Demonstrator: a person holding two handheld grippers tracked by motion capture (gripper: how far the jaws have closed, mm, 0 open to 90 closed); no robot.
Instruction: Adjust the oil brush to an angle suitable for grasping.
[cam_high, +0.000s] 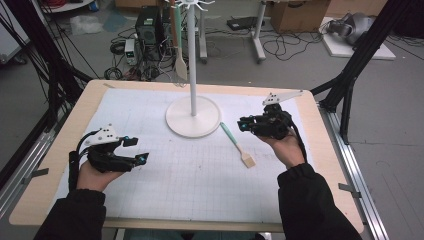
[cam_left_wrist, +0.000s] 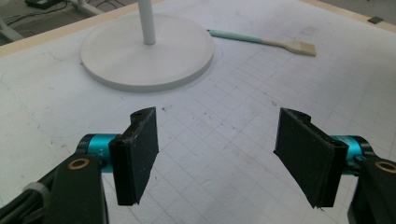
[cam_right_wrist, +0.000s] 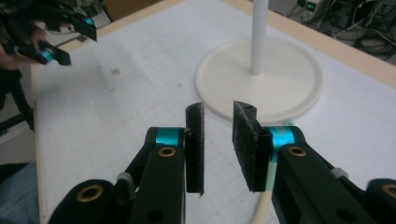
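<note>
A spatula (cam_high: 237, 145) with a mint-green handle and a pale wooden blade lies flat on the white mat, just right of the white stand's round base (cam_high: 193, 117). In the left gripper view the spatula (cam_left_wrist: 261, 41) lies far ahead, beyond the base (cam_left_wrist: 147, 56). My right gripper (cam_high: 241, 124) hovers close above the spatula's handle end, pointing left; its jaws stand a narrow gap apart with nothing between them (cam_right_wrist: 218, 140), and the spatula (cam_right_wrist: 262, 210) passes under the right jaw. My left gripper (cam_high: 141, 149) rests at the mat's left side, wide open and empty (cam_left_wrist: 219, 154).
A second spatula (cam_high: 178, 45) hangs from the hooks at the top of the stand's pole. The wooden table edge (cam_high: 320, 130) runs close to the right hand. Cables, boxes and black frame legs stand on the floor beyond the table.
</note>
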